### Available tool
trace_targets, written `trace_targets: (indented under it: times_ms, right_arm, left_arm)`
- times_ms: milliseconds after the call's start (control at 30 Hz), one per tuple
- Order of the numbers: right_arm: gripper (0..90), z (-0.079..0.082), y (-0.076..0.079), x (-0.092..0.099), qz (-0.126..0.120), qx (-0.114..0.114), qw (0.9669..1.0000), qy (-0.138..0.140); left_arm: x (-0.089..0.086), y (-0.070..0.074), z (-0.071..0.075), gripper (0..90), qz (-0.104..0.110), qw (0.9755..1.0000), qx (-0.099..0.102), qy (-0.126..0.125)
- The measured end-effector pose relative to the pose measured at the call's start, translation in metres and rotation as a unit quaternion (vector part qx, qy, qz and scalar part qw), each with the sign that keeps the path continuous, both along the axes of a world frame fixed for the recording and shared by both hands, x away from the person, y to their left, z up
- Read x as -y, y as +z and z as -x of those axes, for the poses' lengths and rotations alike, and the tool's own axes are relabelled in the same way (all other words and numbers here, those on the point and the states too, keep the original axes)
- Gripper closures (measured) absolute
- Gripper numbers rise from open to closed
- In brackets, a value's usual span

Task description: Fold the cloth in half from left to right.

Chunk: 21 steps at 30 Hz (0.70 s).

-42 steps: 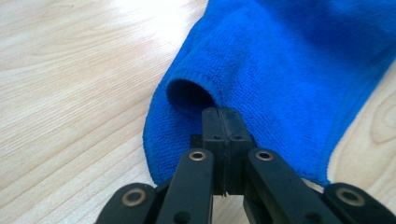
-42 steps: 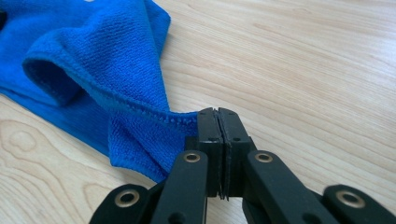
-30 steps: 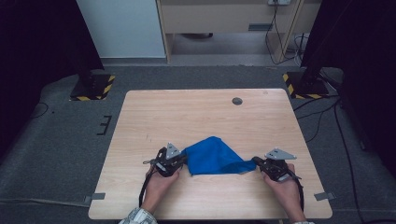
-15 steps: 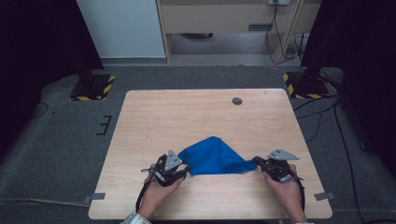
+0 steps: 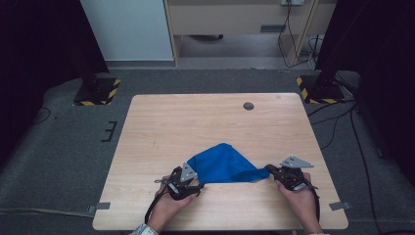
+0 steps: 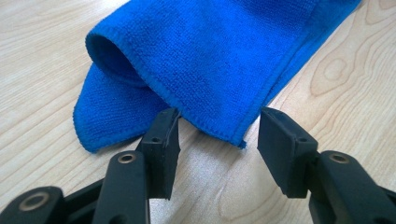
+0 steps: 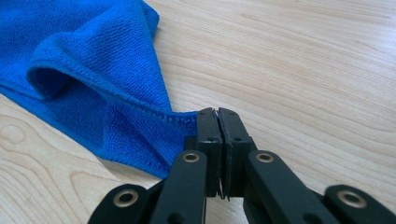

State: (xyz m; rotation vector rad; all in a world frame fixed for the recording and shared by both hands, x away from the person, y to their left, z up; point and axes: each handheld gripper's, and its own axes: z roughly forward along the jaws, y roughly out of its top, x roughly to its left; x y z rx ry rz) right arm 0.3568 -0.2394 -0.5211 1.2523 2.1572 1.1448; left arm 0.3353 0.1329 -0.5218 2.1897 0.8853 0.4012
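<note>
The blue cloth [image 5: 222,164] lies folded on the counter [image 5: 161,127], in the lower middle of the high view, between the two hands. Its shape there is a rough triangle: a peak toward the middle of the frame and a long base running from the left gripper [image 5: 195,185] across to the right gripper [image 5: 270,170].

The right gripper [image 7: 217,116] is clenched on the cloth's corner. In the right gripper view the hem runs straight into the closed jaws at centre frame, and the cloth spreads away to the upper left. That grip probably serves as an anchor, keeping the fold taut and in place while the other hand works.

The left gripper [image 6: 218,130] has let go. Its jaws have just been opening, and in the left gripper view they stand apart at the bottom of the frame. The folded corner of the cloth [image 6: 205,60] lies flat on the wood just ahead of the gap, and neither pad presses on it. The doubled edge shows at upper left, so the layers sit one over the other. Releasing here suggests this corner was set down where it belongs.
</note>
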Motion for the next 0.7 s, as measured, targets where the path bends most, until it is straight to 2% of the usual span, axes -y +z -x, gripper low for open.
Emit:
trace_targets:
  times_ms: [167, 300, 500, 700]
  right_arm:
    - [88.1, 0.0, -0.001, 0.0, 0.0, -0.001, 1.0, 0.0]
    - [88.1, 0.0, 0.001, 0.0, 0.0, 0.002, 1.0, 0.002]
    - [88.1, 0.0, 0.002, -0.001, -0.001, 0.004, 1.0, 0.002]
    - [88.0, 0.001, 0.004, -0.001, -0.003, 0.008, 1.0, 0.0]
  left_arm:
    - [0.002, -0.004, -0.002, 53.2, -0.013, 0.9999, -0.008, 0.005]
    - [0.001, -0.002, -0.004, 64.9, -0.004, 0.9999, -0.011, 0.002]
    - [0.002, 0.001, -0.005, 80.9, -0.01, 0.9999, -0.008, -0.01]
    - [-0.001, 0.008, -0.004, 83.2, 0.008, 0.9999, 0.001, -0.007]
